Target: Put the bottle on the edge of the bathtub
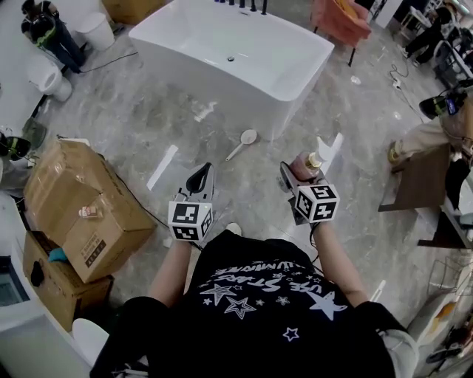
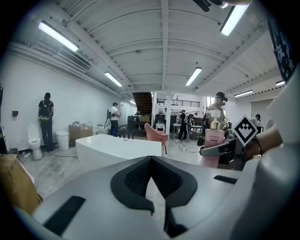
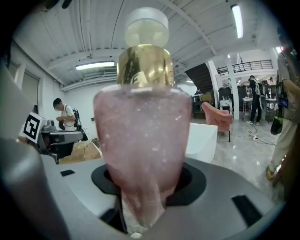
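Observation:
A pink bottle (image 3: 143, 136) with a gold collar and a white cap stands upright between the jaws of my right gripper (image 3: 140, 187), which is shut on its lower body. In the head view the bottle (image 1: 309, 164) rises from the right gripper (image 1: 299, 173), held over the marbled floor in front of the person. The white bathtub (image 1: 236, 44) stands further ahead, a good way beyond both grippers. My left gripper (image 1: 199, 181) is level with the right one, its jaws together and holding nothing. The left gripper view shows the bathtub (image 2: 117, 147) ahead and the bottle (image 2: 213, 140) off to the right.
Cardboard boxes (image 1: 81, 207) are stacked at the left. A long-handled brush (image 1: 244, 142) lies on the floor before the tub. A pink chair (image 1: 340, 22) stands behind the tub, a toilet (image 1: 52, 77) at far left, wooden furniture (image 1: 421, 181) at right. Several people stand around.

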A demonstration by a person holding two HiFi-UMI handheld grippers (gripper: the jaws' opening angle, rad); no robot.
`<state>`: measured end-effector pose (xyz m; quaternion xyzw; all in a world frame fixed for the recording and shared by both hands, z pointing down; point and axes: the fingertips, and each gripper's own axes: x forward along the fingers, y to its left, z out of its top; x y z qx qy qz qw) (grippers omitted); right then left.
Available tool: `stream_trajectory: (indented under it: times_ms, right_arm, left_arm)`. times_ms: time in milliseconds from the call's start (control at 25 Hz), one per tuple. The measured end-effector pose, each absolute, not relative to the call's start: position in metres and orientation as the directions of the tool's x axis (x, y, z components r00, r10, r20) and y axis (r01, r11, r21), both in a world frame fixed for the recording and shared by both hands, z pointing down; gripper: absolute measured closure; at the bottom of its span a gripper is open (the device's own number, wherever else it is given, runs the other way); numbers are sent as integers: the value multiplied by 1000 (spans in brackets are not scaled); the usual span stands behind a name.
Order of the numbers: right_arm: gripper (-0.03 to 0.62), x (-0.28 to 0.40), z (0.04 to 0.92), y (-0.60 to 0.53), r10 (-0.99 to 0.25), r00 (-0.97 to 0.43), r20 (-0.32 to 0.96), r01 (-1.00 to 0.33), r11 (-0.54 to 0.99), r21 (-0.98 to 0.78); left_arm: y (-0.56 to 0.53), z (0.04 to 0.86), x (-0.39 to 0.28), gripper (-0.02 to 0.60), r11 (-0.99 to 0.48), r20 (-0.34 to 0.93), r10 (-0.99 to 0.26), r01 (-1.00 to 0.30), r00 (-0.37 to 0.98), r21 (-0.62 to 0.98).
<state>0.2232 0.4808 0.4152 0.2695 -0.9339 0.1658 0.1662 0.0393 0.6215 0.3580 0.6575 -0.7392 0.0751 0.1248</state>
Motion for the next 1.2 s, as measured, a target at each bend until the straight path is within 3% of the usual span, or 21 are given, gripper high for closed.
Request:
stream_trajectory:
  times_ms: [360, 680, 960, 1200]
  right_arm:
    - [370, 197, 421, 424, -561, -712, 423, -683, 694, -229]
    - [370, 174, 460, 357, -562, -683, 467, -712, 654, -255]
    - [372, 140, 486, 209, -570, -681, 460, -719, 641, -269]
    - [372, 123, 500, 53, -578, -659, 482, -740, 613, -276]
  left_arm:
    - [577, 368, -28, 566, 44, 307, -951, -998, -26, 50]
    - [509, 393, -62, 566, 37, 356, -934, -998, -14, 56]
    - [377, 401, -103, 566, 48, 367, -929, -998, -33, 33]
    - [222, 408, -106, 566, -28, 407, -913, -1000, 25, -3]
